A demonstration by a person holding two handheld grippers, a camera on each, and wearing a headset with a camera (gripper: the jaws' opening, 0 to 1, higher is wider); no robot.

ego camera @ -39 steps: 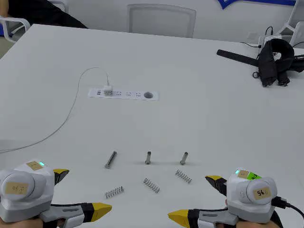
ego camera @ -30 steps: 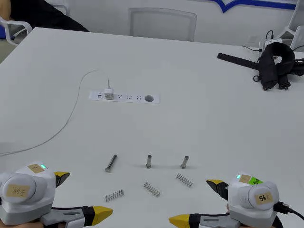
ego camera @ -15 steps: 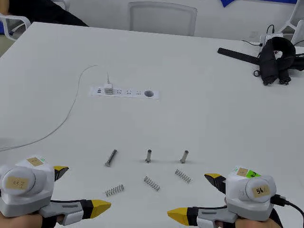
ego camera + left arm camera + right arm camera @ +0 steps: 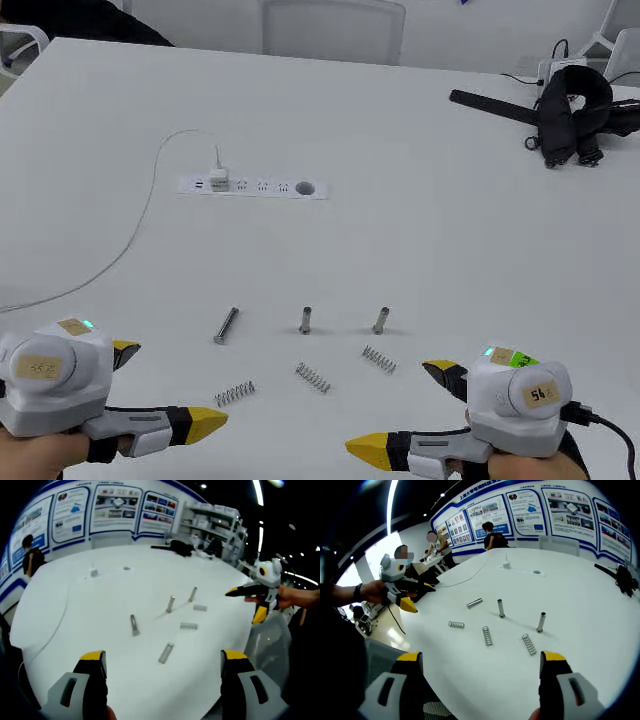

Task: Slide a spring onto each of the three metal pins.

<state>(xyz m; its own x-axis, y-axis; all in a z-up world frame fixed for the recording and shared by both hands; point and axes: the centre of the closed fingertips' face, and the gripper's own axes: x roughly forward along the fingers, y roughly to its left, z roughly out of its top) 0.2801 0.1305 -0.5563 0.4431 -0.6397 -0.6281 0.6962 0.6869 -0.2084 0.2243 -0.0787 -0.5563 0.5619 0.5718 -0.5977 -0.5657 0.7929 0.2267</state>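
Three metal pins sit in a row on the white table: the left pin [image 4: 226,325] lies flat, while the middle pin [image 4: 305,319] and the right pin [image 4: 381,319] stand upright. In front of each lies a spring: left spring [image 4: 234,393], middle spring [image 4: 312,377], right spring [image 4: 379,359]. My left gripper [image 4: 165,385] hovers open at the near left edge, level with the left spring [image 4: 166,652]. My right gripper [image 4: 400,408] hovers open at the near right, just right of the right spring [image 4: 529,644]. Neither gripper holds anything.
A white power strip [image 4: 253,187] with a plugged-in charger and cable [image 4: 140,225] lies beyond the pins. Black straps [image 4: 565,110] rest at the far right corner. A chair [image 4: 333,30] stands behind the table. People stand near the table's far end [image 4: 490,535].
The head camera has tilted a little, shifting the whole scene. Both grippers stay open near the table's front edge; pins and springs have not moved.
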